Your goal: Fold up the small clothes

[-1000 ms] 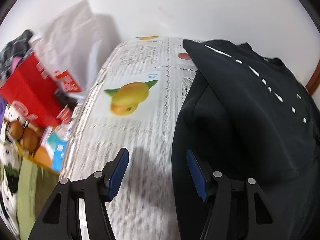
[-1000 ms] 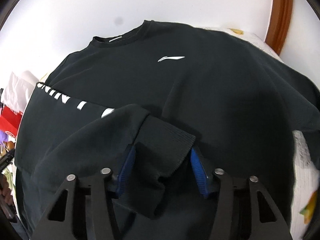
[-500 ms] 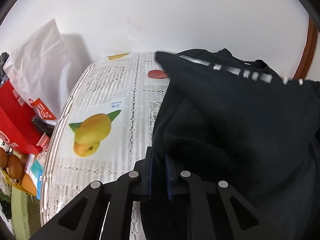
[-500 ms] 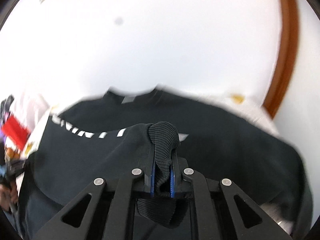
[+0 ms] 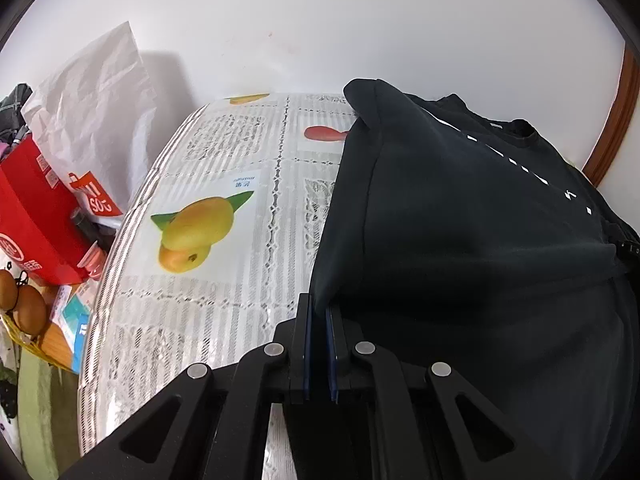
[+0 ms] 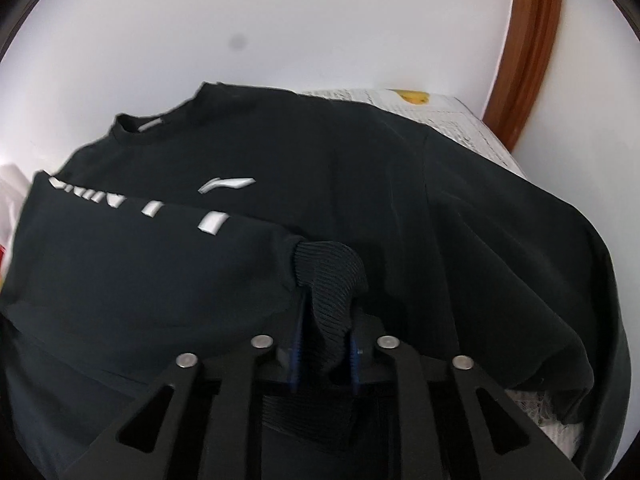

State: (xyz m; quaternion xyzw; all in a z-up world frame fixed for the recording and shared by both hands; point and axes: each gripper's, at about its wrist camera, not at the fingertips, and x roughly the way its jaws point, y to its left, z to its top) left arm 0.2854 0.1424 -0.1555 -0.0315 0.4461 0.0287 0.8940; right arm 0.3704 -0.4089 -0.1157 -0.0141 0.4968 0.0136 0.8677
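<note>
A black sweatshirt (image 5: 460, 220) with white sleeve lettering lies on a table covered by a fruit-print cloth (image 5: 224, 280). My left gripper (image 5: 318, 308) is shut on the sweatshirt's left side edge, and the cloth rises tautly from its pads. In the right wrist view the sweatshirt (image 6: 360, 152) lies chest up with its white logo showing. A sleeve is folded across the chest. Its ribbed cuff (image 6: 328, 272) stands bunched between the pads of my right gripper (image 6: 325, 320). The jaws are opening, and the cuff still fills the gap between them.
Left of the table stand a red bag (image 5: 36, 216) and a white paper bag (image 5: 92, 92), with brown eggs (image 5: 24, 304) below them. A white wall is behind the table, and a wooden frame (image 6: 528, 40) is at the right. The table's rounded left edge (image 5: 116, 280) is near.
Both grippers were open a second ago. The left closed on the sweatshirt's side edge. The right closed on the cuff, lifted it over the chest, and its jaws have since widened a little.
</note>
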